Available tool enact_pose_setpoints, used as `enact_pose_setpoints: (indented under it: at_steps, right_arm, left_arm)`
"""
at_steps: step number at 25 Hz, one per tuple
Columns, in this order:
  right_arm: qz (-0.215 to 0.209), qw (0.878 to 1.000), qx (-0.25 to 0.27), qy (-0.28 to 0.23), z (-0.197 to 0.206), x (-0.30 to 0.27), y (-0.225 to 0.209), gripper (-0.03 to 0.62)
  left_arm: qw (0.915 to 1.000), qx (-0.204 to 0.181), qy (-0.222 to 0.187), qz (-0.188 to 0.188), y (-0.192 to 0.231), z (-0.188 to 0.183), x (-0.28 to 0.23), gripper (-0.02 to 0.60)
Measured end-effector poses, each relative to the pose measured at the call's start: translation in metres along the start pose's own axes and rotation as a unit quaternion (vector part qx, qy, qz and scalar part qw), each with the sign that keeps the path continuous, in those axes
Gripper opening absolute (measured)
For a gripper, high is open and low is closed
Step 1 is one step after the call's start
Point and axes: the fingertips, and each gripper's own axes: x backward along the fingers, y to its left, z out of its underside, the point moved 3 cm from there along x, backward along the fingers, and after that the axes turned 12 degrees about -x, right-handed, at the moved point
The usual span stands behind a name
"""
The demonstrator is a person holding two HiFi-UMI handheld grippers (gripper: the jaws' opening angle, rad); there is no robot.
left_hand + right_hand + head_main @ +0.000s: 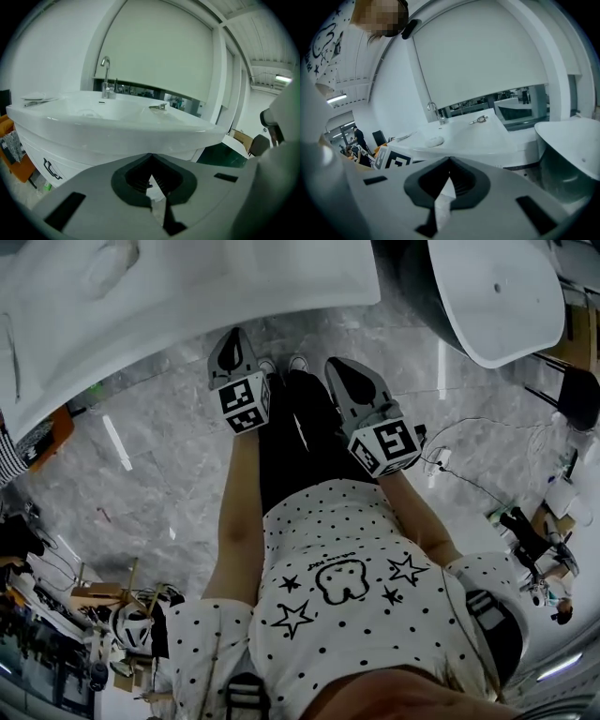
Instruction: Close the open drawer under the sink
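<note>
While the head view looks steeply down, a white sink (187, 282) fills the far left and a second basin (497, 296) the far right, with grey marble floor (169, 456) between them. Cables (469, 470) trail at the right and clutter (122, 615) lies near left. The sink's top overhangs and hides whatever is beneath it. Both forearms reach forward side by side, the left hand-held gripper (238, 334) and right hand-held gripper (336, 367) pointing at the sink's edge, apart from it. The dotted shirt (337, 615) bears stars and lettering too small to read.

In the left gripper view, the jaws meet at their tips on nothing, aimed at the sink's rim, a tap (106, 77) beyond. The drawer front (42, 154) with its dark handle (51, 169) sits below the basin, lower left; whether it stands open cannot be told.

In the right gripper view, the jaws are likewise together and empty. The sink lies ahead, the second basin right, the other gripper's marker cube (396, 161) left.
</note>
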Motion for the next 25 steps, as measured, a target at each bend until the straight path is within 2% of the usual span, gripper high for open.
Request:
enact_pose_setpoints:
  at_steps: [6, 12, 16, 25]
  right_arm:
    - [-0.026, 0.999, 0.034, -0.016, -0.013, 0.01, 0.032, 0.014]
    - [-0.051, 0.995, 0.056, -0.058, -0.037, 0.021, 0.053, 0.014]
    - [-0.049, 0.994, 0.068, -0.068, -0.048, 0.026, 0.055, 0.014]
    - [-0.041, 0.993, 0.059, -0.089, -0.071, 0.024, 0.069, 0.014]
  left_arm:
    - [0.9997, -0.009, -0.024, 0.002, 0.003, -0.034, 0.027, 0.003]
    - [0.998, -0.017, -0.061, -0.001, 0.007, -0.07, 0.06, 0.004]
    - [0.9957, -0.027, -0.088, -0.003, 0.007, -0.094, 0.074, 0.005]
    - [0.9895, -0.036, -0.14, 0.005, 0.013, -0.143, 0.108, 0.003]
